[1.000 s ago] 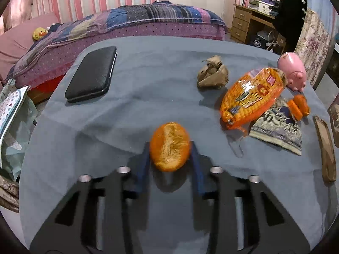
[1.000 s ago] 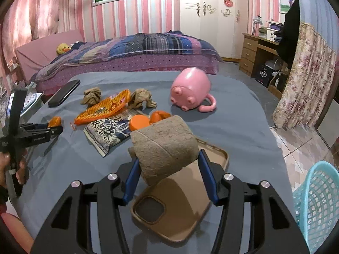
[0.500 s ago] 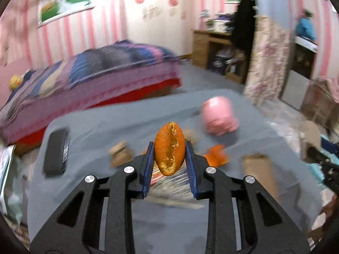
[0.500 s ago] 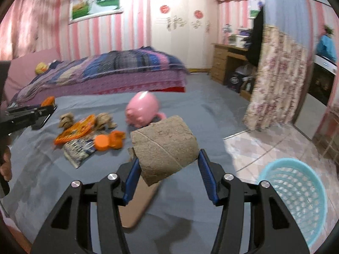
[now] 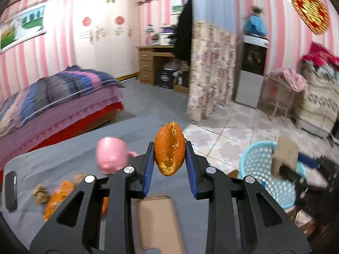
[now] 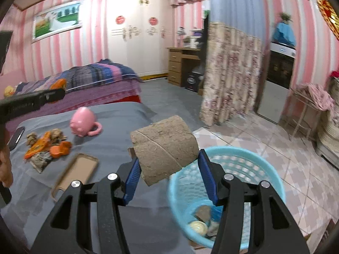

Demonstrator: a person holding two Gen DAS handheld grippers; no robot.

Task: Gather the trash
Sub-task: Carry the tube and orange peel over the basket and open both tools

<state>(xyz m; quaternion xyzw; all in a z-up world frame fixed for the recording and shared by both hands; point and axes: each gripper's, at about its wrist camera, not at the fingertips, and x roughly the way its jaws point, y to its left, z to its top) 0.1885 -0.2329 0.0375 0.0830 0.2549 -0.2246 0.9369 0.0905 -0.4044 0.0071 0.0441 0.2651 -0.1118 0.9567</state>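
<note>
On the grey table (image 6: 118, 114) lie a pink pig-shaped mug (image 6: 83, 122) on its side, an orange snack wrapper (image 6: 39, 142), two crumpled brown paper wads (image 6: 56, 133), orange peel pieces (image 6: 60, 149), a printed dark wrapper (image 6: 41, 158), a tan phone case (image 6: 75, 172) and a black phone (image 6: 16, 137) at the far left edge. A quilt-covered bed (image 6: 95, 78) stands behind the table, with a wooden desk (image 6: 180, 63) and floral curtain (image 6: 231, 76) beyond. The light blue basket (image 6: 264, 169) sits on the tiled floor beside the table edge, holding a few discarded items at its bottom. Right gripper (image 6: 169, 160): blue pads pinching a cardboard tube (image 6: 164, 147), rough grey-brown, seam line visible, held tilted above the basket's near rim. Left gripper (image 5: 169, 158): pads pressed onto a curled orange peel (image 5: 169, 148), pith side facing the camera, held upright in the air above the table, with the basket off to its right. Nothing stands between either item and the basket opening.
</note>
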